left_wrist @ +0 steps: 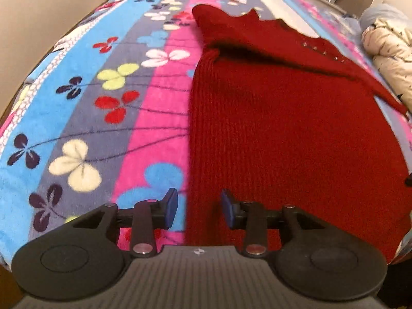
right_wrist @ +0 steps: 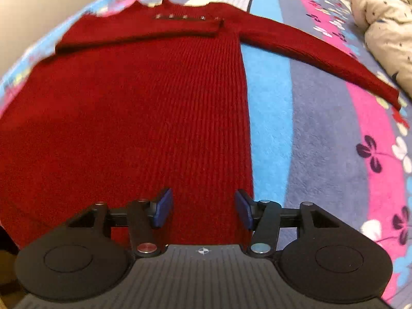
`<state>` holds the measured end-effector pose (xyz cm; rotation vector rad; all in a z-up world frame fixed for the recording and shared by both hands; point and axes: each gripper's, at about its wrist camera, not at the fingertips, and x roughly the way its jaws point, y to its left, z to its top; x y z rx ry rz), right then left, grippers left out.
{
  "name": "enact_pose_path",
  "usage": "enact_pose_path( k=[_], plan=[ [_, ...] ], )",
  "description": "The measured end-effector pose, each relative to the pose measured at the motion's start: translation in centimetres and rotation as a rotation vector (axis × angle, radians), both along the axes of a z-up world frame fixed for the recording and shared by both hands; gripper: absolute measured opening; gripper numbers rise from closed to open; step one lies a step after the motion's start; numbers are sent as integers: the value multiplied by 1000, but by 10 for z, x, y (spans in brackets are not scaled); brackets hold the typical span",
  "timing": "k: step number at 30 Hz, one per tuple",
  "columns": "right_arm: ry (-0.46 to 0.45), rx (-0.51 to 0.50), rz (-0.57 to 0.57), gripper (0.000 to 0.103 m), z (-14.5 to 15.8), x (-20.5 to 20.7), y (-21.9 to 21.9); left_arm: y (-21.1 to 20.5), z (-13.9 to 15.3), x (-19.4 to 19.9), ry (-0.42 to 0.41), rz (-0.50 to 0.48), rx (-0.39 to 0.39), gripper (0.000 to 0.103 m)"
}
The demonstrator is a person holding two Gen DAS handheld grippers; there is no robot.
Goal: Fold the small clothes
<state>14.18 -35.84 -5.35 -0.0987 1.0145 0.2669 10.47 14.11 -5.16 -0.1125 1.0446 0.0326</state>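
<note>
Item: dark red ribbed knit sweater [right_wrist: 144,108], flat on the flower-striped fleece bed [left_wrist: 85,108], hem at its near edge. One sleeve folded across the chest; other outstretched. My left tool [left_wrist: 199,207], right tool [right_wrist: 203,207]: jaws apart, empty. Body folds remain.

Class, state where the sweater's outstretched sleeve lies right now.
In the right wrist view, the outstretched sleeve runs right from the red sweater across the striped blanket, ending near the cream jacket.

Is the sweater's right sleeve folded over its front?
No, in the right wrist view the red sweater has that sleeve stretched out sideways, lying flat on the flowery blanket.
</note>
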Motion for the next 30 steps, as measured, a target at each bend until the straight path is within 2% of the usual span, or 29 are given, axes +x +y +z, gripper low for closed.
enact_pose_path(
  k=[2, 5, 7, 14, 16, 22, 25, 30],
  plan=[
    [38, -66, 2, 57, -9, -1, 3, -4, -4, 4, 31, -13, 8, 43],
    [29, -55, 0, 57, -4, 2, 3, -10, -20, 4, 109, -46, 85, 48],
    [24, -41, -14, 57, -4, 2, 1, -14, -19, 3, 94, -61, 113, 48],
    [32, -61, -13, 59, -8, 1, 1, -12, -18, 2, 79, -47, 100, 48],
    [11, -51, -26, 59, -5, 1, 1, -11, -16, 3, 56, -49, 97, 49],
    [-99, -25, -97, 59, 10, 4, -7, -11, 1, 1, -43, -15, 95, 60],
    [-157, -10, -151, 59, 18, 5, -16, -12, 10, 1, -97, -3, 97, 70],
    [-278, 52, -237, 59, 35, 0, -29, -16, 23, -2, -203, 7, 111, 70]
  ],
)
